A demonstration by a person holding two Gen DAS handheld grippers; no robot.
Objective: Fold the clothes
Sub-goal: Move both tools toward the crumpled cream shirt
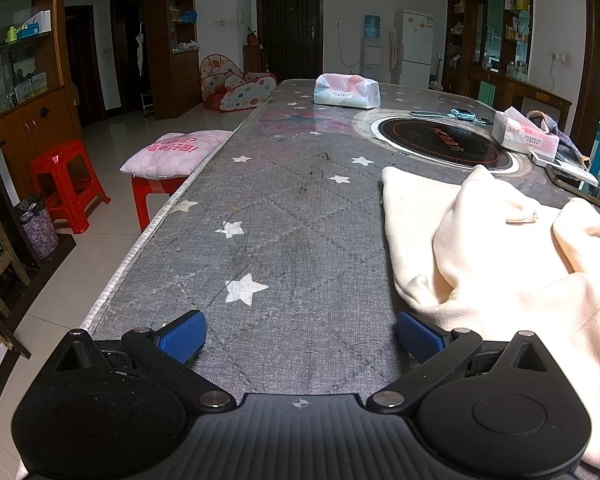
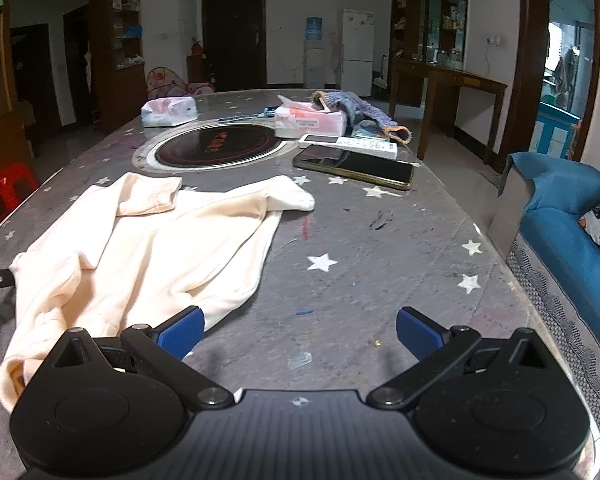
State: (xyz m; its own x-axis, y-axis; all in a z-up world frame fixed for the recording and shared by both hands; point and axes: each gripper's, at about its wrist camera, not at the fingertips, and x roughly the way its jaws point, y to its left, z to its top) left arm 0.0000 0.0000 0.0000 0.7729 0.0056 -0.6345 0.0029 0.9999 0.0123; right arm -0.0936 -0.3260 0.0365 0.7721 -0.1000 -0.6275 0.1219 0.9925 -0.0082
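A cream-coloured garment [image 2: 152,248] lies crumpled on the grey star-patterned table cover [image 2: 360,264], with its sleeves bunched toward the far side. In the left wrist view the same garment [image 1: 500,260] fills the right side. My left gripper [image 1: 300,336] is open over bare table, its right blue pad [image 1: 418,336] just beside the garment's near edge. My right gripper [image 2: 298,334] is open too, with its left pad [image 2: 182,332] at the garment's hem and nothing between the fingers.
A round black hotplate [image 2: 216,146] is set in the table behind the garment. Further back lie tissue packs [image 2: 310,120], a phone [image 2: 354,168], a remote [image 2: 348,145] and a knitted item [image 2: 360,110]. Red stools [image 1: 70,184] stand left of the table, a blue sofa [image 2: 568,220] right.
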